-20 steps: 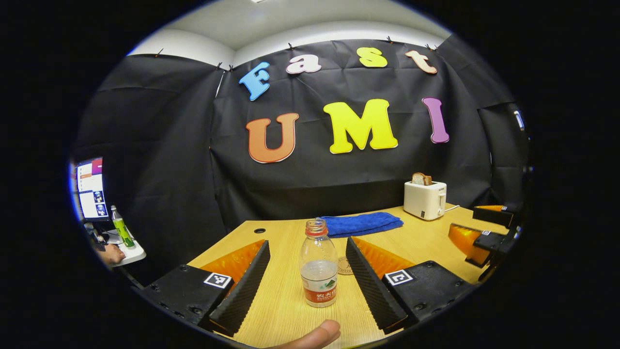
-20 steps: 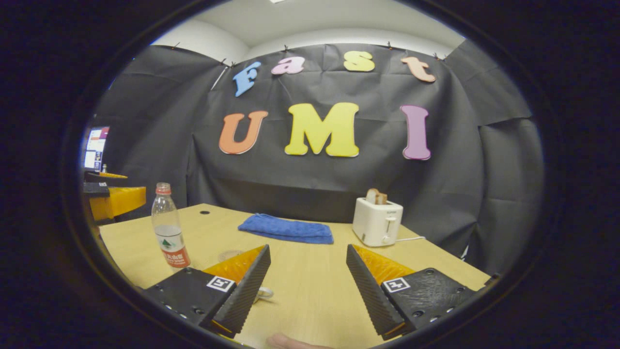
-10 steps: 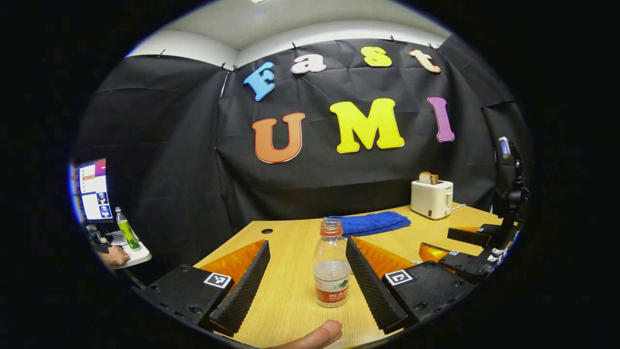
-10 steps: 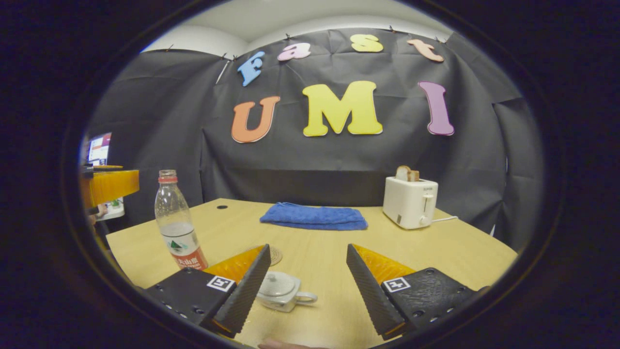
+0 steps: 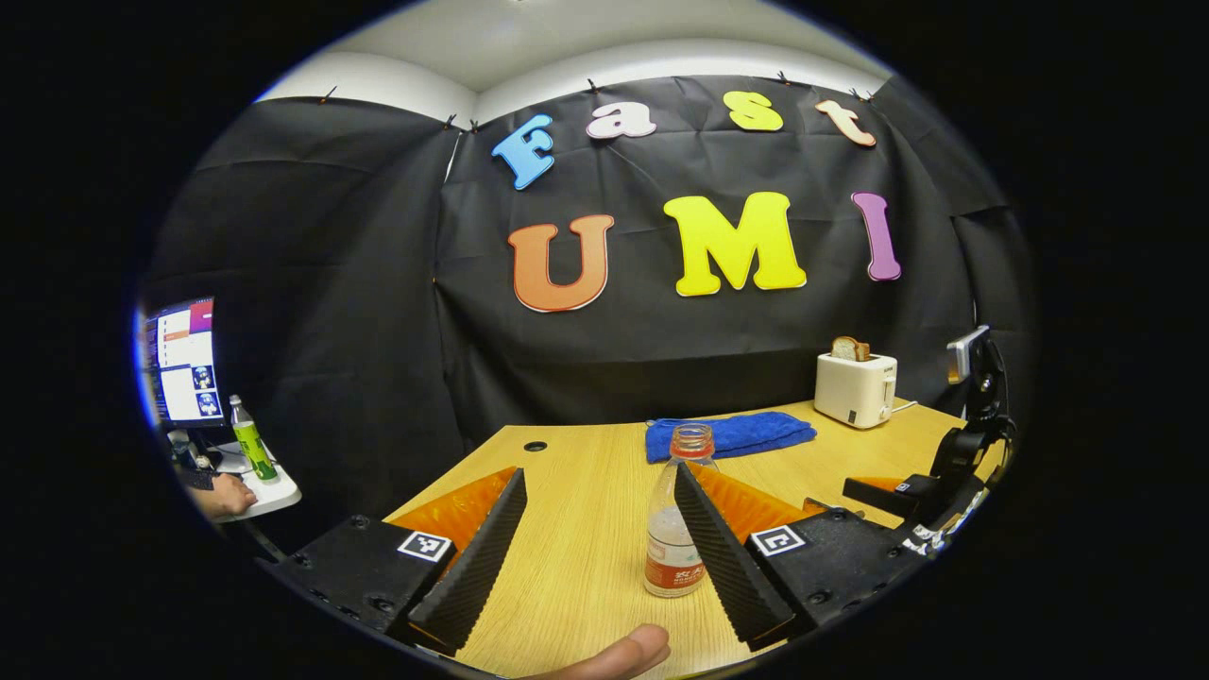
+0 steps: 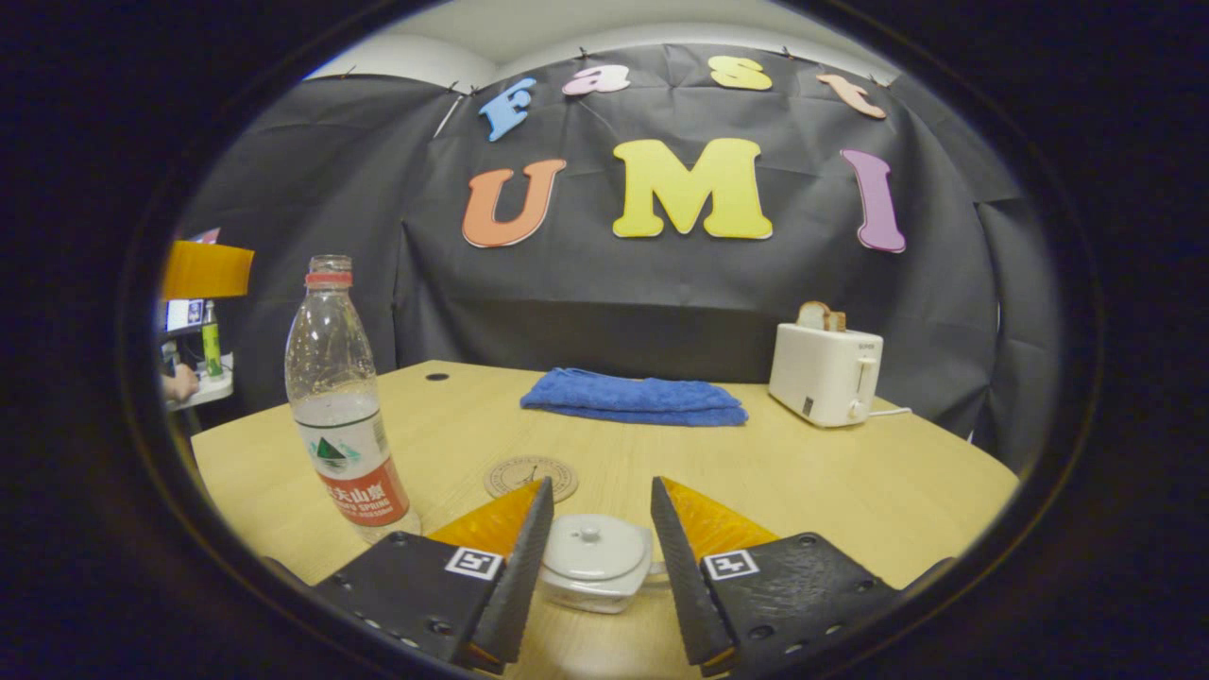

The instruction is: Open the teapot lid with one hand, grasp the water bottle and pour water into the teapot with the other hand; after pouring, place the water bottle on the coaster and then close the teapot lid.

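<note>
In the left gripper view, the left gripper [image 5: 595,548] is held with its fingers spread wide over the wooden table [image 5: 586,472]. The water bottle [image 5: 673,529] stands upright between the fingers, close against the right-hand finger; whether it is touched cannot be told, and the left-hand finger is well apart from it. The bottle is uncapped and partly filled. A fingertip [image 5: 614,654] of the holding hand is seen at the bottom edge, below the gap. Beyond the fingertips a folded blue cloth [image 5: 729,434] lies on the table, and a white toaster [image 5: 855,387] with bread in it stands beyond and right of it. In the right gripper view, the right gripper [image 6: 595,557] is seen with its fingers open, set on either side of the white teapot [image 6: 595,567], whose lid [image 6: 590,548] is in place; the fingers are near its sides, but contact cannot be told. The round coaster [image 6: 529,475] lies on the table just beyond the left-hand fingertip, bare. The bottle stands outside the left-hand finger, near it.
</note>
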